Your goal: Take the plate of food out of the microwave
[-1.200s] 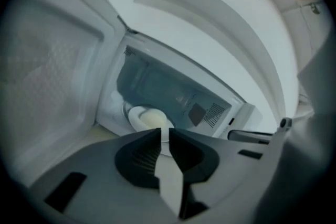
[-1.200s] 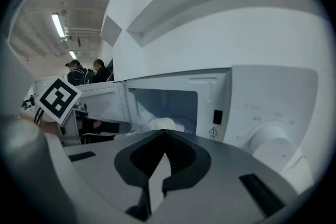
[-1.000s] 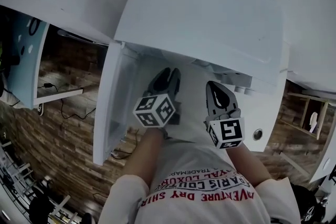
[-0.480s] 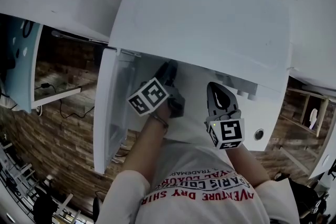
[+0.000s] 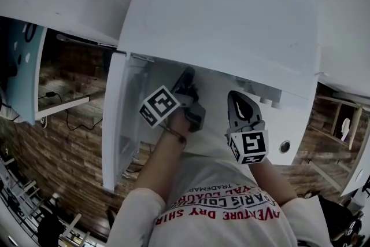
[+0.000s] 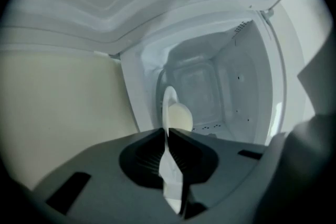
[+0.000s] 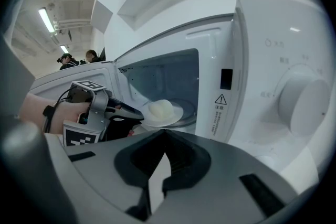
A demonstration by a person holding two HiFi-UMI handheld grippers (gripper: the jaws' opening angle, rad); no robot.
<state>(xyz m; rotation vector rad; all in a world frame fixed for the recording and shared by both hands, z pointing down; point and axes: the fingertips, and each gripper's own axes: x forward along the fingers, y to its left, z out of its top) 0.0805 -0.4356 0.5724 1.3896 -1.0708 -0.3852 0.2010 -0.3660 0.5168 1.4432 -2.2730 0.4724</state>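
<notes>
Right now the white microwave [image 5: 231,26] has its door [image 5: 115,124] swung wide open to the left. The left gripper [image 5: 186,81] is reaching into the cavity [image 6: 210,86], rolled onto its side with its marker cube [image 5: 157,106] tilted.

Left jaws are closing, and the near rim of the plate [image 6: 169,105] sits between the pads and looks pinched. In the left gripper view the plate shows edge-on because of the roll. A pale rounded lump of food [image 6: 180,117] sits on the plate, just past the jaw tips.

The plate is inside the microwave, at the front of the opening. The right gripper view shows it level, with the food roughly centred and a glass turntable edge [image 7: 191,113] just under and behind it. I can't tell whether the plate is resting on the turntable or is already clear of it.

The right gripper [image 5: 237,95] is outside the microwave, hovering in front of the control panel side and pointed at the front face. Its jaws are together with nothing between them; only a thin sliver of white background shows through. It is not touching the plate or the microwave.

A dial [image 7: 302,102] and a warning sticker [image 7: 220,99] are visible on the panel in the right gripper view. Two people [image 7: 79,57] stand far back in the room. In the head view, the operator's white printed shirt [image 5: 225,205] fills the bottom of the frame.
</notes>
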